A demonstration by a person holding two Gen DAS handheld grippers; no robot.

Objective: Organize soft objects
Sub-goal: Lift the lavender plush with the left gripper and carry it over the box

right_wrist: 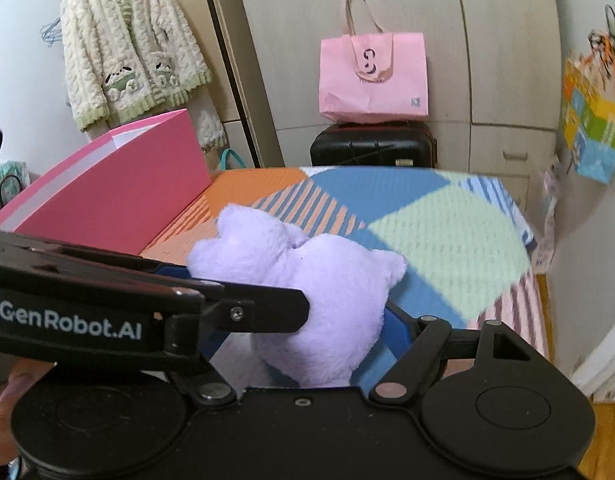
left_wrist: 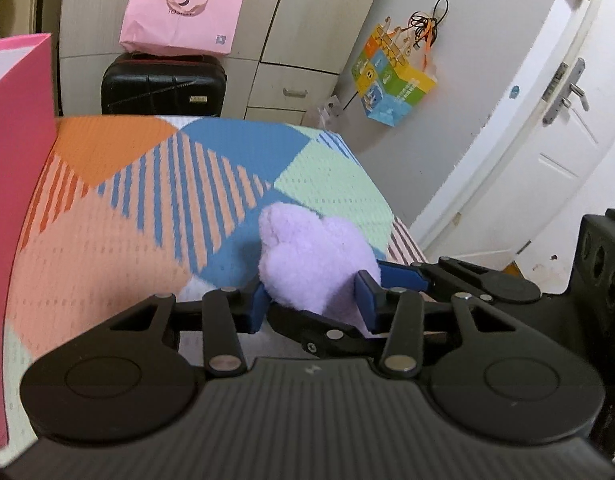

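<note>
A lilac plush toy [left_wrist: 307, 256] [right_wrist: 327, 292] hangs just above a patchwork bedspread [left_wrist: 119, 240] [right_wrist: 447, 236]. My left gripper [left_wrist: 313, 300] is shut on its lower part, a blue pad pressing each side. My right gripper [right_wrist: 283, 296] grips the same toy across its wider body. Its right blue finger [right_wrist: 393, 326] touches the plush, while its left finger is mostly hidden behind the left gripper's black body [right_wrist: 227, 308]. In the left wrist view the right gripper's blue finger [left_wrist: 399, 274] reaches in from the right against the plush. A tall pink box [left_wrist: 19, 200] [right_wrist: 119, 196] stands open on the bed's left side.
Beyond the bed's far edge a pink paper bag [left_wrist: 183, 12] [right_wrist: 373, 76] sits on a black suitcase [left_wrist: 163, 88] [right_wrist: 371, 146] against the wardrobe. A colourful bag [left_wrist: 391, 80] hangs on the wall by a white door [left_wrist: 547, 140]. A fluffy cardigan [right_wrist: 127, 48] hangs at the left.
</note>
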